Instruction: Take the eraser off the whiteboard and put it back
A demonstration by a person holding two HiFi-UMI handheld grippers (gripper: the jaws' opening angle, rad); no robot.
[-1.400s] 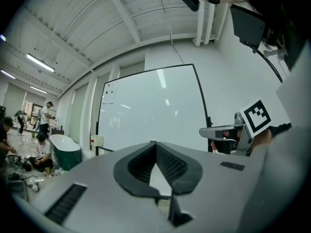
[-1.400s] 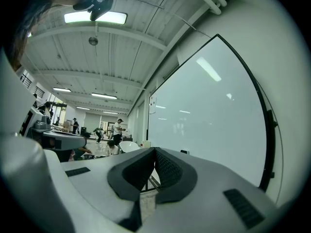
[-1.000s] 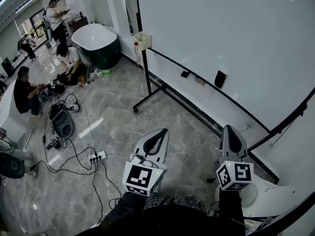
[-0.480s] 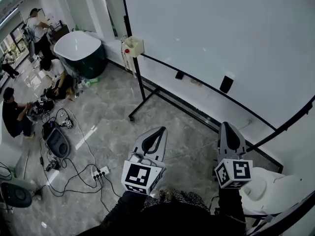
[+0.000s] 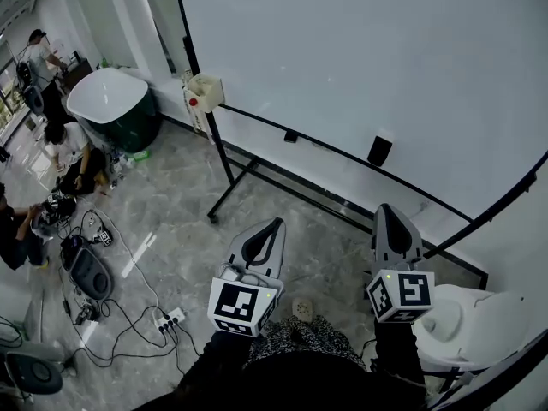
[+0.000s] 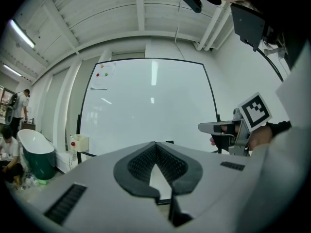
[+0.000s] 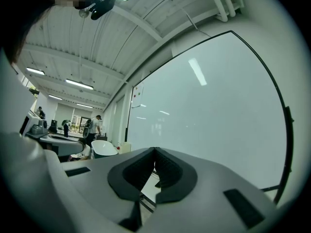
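The black eraser [image 5: 379, 151] sticks to the lower part of the big whiteboard [image 5: 360, 58], just above its bottom rail. My left gripper [image 5: 275, 223] is held level over the floor, well short of the board and left of the eraser, its jaws closed tip to tip on nothing. My right gripper [image 5: 387, 208] points at the board just below the eraser, apart from it, also shut and empty. In the left gripper view the pads [image 6: 146, 161] meet in front of the whiteboard [image 6: 146, 101], with the right gripper [image 6: 228, 128] off to the right.
The board's black stand foot [image 5: 214, 217] reaches out over the marble floor. A cream box [image 5: 204, 92] hangs on the frame, and a small dark item [image 5: 291, 136] sits on the rail. A bathtub [image 5: 111, 101], seated people [image 5: 64, 148], cables with a power strip [image 5: 167, 322] lie left; a white fixture [image 5: 467, 324] right.
The whole scene has slid left in the head view as I moved along the board. Both grippers stay shut and side by side; the eraser now sits above the right gripper.
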